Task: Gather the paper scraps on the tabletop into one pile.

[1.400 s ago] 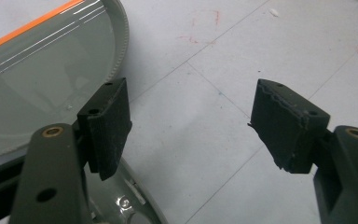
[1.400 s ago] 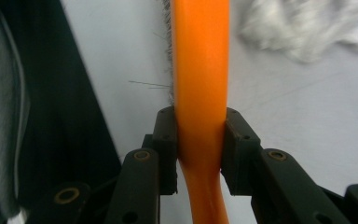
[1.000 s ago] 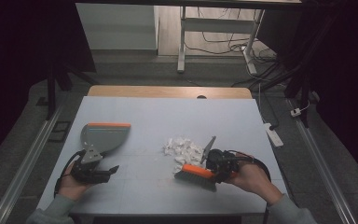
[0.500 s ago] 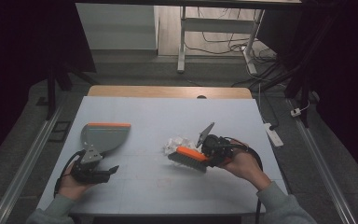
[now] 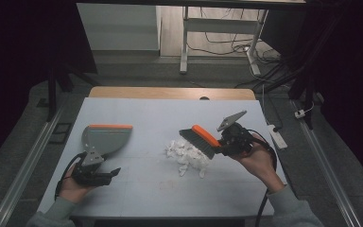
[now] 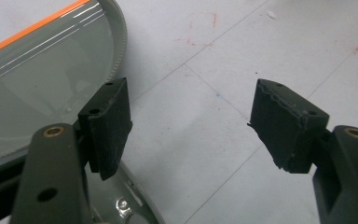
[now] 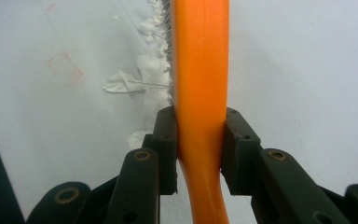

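Dustpan point(image 5: 105, 137) bare inside, paper scraps point(image 5: 187, 156) heaped on table point(image 5: 151, 184) apart

place: lab | signs: cables point(image 5: 227, 42) on floor (dark surroundings), metal rails point(image 5: 23, 170)

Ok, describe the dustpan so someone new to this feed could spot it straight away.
Start at the pale table and go to its left half. The dustpan lies there flat, just ahead of the left gripper. It is grey with an orange front edge, and unlike the orange-handled brush nobody holds it.
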Demonstrator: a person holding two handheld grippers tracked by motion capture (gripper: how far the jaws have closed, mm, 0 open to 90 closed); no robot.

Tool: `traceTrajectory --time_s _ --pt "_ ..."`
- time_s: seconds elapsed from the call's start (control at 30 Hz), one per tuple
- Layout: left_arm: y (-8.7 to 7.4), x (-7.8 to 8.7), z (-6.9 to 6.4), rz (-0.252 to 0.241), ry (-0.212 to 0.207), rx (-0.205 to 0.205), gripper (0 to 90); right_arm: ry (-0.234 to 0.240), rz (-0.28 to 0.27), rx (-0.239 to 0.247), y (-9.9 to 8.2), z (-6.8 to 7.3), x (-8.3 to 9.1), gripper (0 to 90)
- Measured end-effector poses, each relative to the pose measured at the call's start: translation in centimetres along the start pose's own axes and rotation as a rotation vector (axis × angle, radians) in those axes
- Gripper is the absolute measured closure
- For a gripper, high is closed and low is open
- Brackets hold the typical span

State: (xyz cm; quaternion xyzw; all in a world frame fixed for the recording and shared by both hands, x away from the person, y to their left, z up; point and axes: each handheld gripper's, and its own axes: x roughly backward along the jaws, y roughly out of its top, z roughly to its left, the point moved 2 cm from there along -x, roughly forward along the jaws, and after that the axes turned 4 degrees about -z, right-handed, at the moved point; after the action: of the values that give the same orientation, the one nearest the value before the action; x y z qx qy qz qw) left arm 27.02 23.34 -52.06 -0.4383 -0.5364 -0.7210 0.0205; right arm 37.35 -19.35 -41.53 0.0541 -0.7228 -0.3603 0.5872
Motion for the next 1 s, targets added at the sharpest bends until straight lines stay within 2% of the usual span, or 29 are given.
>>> traceTrajectory --time_s 0.1,0.37,0.53,0.67,1.0 --pt "0.0 0.0 0.0 0.000 0.001 0.000 29.9 -0.003 -0.021 -0.033 -0.6 -0.4 -0.1 69.8" --pt "0.1 0.2 0.1 -0.010 0.007 0.004 29.9 -0.072 -0.099 -0.113 -3.0 -1.0 0.2 69.7" --pt "0.2 0.3 0.1 -0.025 0.013 0.010 29.8 -0.138 -0.189 -0.202 -5.6 -1.5 0.8 69.7" --pt "0.4 0.2 0.0 -0.029 0.018 0.012 29.7 -0.181 -0.242 -0.272 -7.6 -2.0 1.4 69.7" --pt "0.6 0.1 -0.2 -0.037 0.026 0.012 29.3 -0.246 -0.261 -0.301 -10.9 -1.4 1.4 69.7"
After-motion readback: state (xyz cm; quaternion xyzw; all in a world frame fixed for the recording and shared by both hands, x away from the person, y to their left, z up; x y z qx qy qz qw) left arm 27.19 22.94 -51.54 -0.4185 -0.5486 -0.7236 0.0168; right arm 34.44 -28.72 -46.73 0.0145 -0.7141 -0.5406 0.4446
